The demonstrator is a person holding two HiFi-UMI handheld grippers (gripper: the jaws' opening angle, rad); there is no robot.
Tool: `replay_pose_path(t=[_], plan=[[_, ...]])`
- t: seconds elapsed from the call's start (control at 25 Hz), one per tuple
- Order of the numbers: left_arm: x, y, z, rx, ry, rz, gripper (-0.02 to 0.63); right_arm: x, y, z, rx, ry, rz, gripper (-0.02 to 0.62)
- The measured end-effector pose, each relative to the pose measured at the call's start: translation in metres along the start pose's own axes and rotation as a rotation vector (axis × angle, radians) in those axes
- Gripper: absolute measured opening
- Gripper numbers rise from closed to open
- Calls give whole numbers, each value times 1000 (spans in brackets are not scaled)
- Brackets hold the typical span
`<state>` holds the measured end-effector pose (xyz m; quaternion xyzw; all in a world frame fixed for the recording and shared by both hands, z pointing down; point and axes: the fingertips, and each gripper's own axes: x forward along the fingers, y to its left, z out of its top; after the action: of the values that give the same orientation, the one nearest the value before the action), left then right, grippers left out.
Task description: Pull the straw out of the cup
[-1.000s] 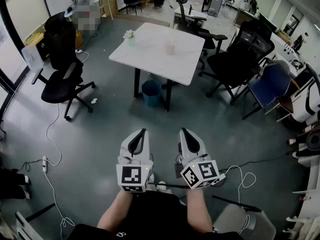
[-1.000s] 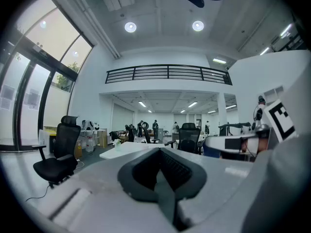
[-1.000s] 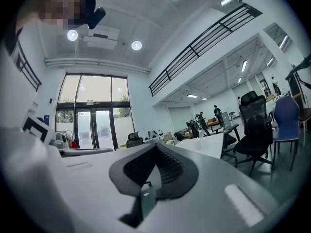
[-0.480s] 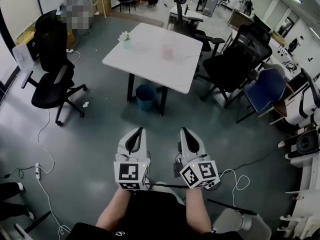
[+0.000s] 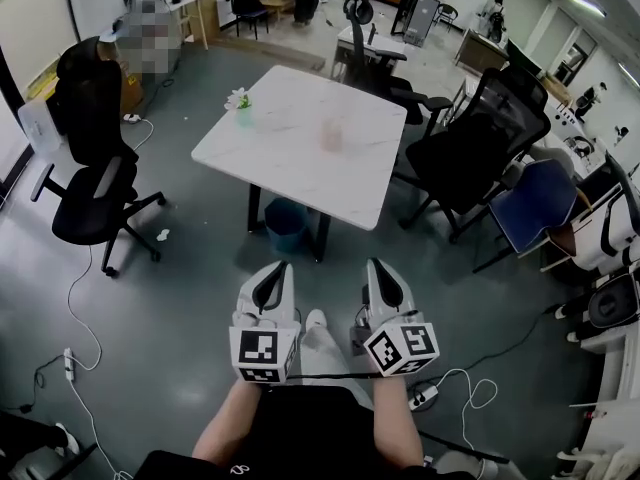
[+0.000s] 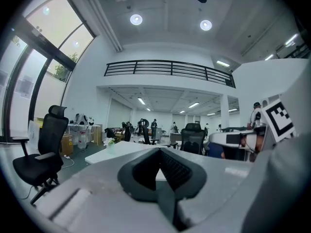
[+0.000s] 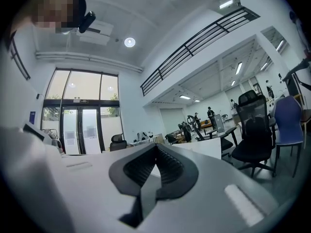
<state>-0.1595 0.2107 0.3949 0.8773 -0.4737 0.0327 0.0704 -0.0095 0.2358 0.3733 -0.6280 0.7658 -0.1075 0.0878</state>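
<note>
A pale pink cup [image 5: 331,136] stands near the middle of the white table [image 5: 280,163], far ahead of both grippers; its straw is too small and blurred to make out. A small vase with flowers [image 5: 240,103] stands at the table's left corner. My left gripper [image 5: 282,267] and right gripper [image 5: 373,266] are held side by side low in the head view, pointing toward the table, both shut and empty. The left gripper view shows its shut jaws [image 6: 159,152] with the table [image 6: 114,151] beyond. The right gripper view shows its shut jaws [image 7: 156,147] and the table's edge [image 7: 206,147].
A blue bin [image 5: 287,222] sits under the table. Black office chairs stand at the left [image 5: 88,173] and right [image 5: 478,138], with a blue chair [image 5: 535,200] further right. Cables [image 5: 80,308] and a power strip [image 5: 68,360] lie on the grey floor.
The table and cup have come nearer and lower in the head view as the person walks toward them. Both grippers keep the same shut pose in front of the body.
</note>
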Motion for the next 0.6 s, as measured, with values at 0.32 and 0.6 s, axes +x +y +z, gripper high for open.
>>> replay_pose_path(t=[0.32, 0.6], plan=[[174, 24, 12, -8, 29, 68, 1, 154, -101, 21, 17, 22, 76, 3], [323, 46, 42, -11, 43, 94, 2, 286, -177, 49, 29, 51, 123, 3]])
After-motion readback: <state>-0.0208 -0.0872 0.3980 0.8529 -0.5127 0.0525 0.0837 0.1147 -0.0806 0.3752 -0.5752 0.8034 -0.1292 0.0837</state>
